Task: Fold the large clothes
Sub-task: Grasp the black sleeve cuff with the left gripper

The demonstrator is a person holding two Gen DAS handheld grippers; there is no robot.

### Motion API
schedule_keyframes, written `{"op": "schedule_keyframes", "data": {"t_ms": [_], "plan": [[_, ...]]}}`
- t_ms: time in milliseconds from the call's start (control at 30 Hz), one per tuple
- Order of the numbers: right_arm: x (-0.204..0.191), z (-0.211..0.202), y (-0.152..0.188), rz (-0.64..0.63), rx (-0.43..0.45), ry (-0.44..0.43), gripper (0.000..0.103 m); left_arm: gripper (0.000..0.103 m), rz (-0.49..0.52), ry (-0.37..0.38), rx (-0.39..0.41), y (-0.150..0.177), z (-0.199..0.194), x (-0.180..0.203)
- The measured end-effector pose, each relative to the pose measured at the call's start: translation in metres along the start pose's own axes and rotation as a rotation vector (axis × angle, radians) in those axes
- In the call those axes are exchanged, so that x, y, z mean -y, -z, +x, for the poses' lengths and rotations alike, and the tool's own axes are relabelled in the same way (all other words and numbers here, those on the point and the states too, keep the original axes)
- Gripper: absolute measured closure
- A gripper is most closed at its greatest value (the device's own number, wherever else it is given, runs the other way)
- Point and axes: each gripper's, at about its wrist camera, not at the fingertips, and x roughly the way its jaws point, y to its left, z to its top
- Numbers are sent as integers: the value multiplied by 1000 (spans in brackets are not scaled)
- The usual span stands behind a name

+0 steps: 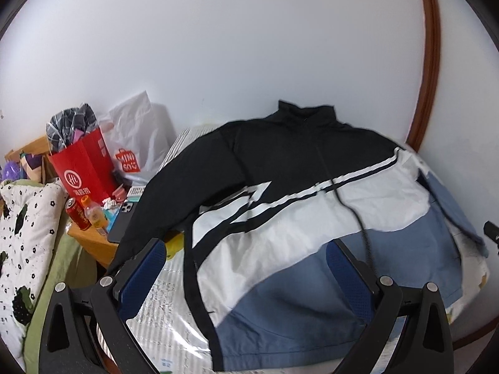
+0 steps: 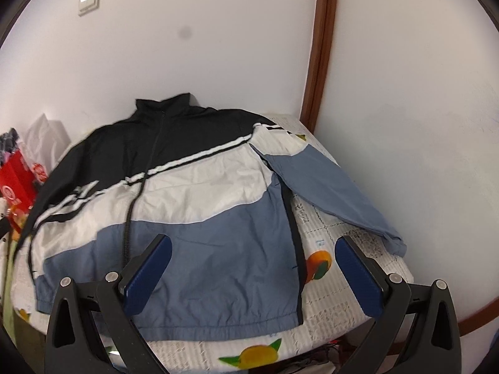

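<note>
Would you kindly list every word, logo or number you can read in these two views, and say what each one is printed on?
"MINI SO": red logo on the white plastic bag by the wall.
"Ht": round white emblem on the red paper bag; the characters beneath it are too blurred to read.
Red can: print too small to read.
Printed bed cover: small text, unreadable.
Jacket: a white graphic on its chest, no text I can read.
</note>
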Motion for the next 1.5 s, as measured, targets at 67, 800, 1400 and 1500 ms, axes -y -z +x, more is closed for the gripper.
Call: {"op": "schedule_keyframes", "data": {"t_ms": [67,800,1400,1500], "plan": [[-4,13,-1,-4,-8,7,0,0,-10,-4,-30,2,16,-11],[-88,123,-12,-52,-119,-22,15,9,-97,-173,-202,33,146,-142],[-91,146,-34,-72,-136,4,15,94,-141,-168,-169,13,171,-150],[-88,143,-41,-79,-122,-12,15,96,-155,-186,-125,-5,159,-148]]}}
